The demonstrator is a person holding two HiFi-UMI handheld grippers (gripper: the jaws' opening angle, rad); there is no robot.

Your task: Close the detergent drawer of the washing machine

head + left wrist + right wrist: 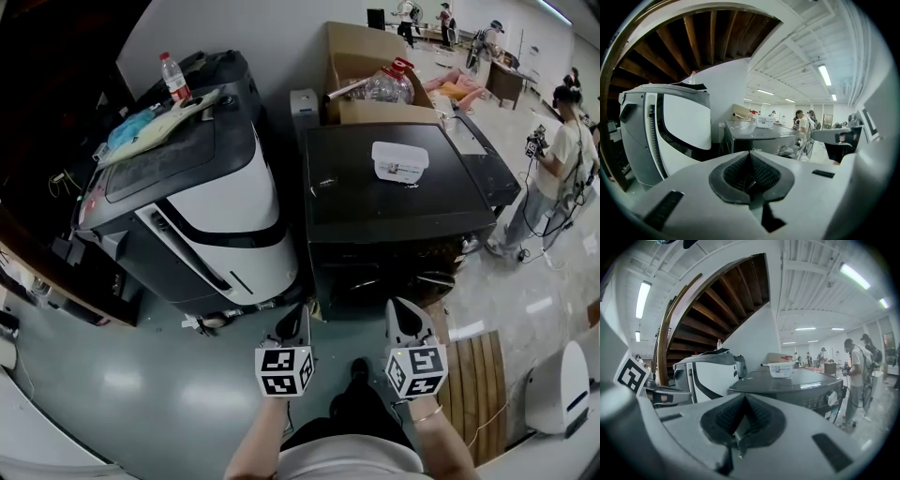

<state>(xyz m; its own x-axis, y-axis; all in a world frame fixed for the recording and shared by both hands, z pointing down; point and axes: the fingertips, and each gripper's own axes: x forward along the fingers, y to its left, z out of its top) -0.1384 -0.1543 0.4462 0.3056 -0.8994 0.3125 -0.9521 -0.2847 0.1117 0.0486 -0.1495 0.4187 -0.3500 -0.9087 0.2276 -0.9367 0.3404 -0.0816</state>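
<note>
Washing machine (398, 183) front faces person; L gripper (301, 314), R gripper (400, 309) jaws together, empty

Left gripper (298, 321) and right gripper (403, 317) held side by side, pointed slightly downward; both jaws pressed together, nothing clamped.

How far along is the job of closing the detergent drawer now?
Done, it seems: no drawer sticks out of the front panel of the washing machine, though its seam is too small to confirm. In hand: nothing; the left gripper and right gripper have jaws shut and empty, held apart from the machine. Left: probably nothing.
</note>
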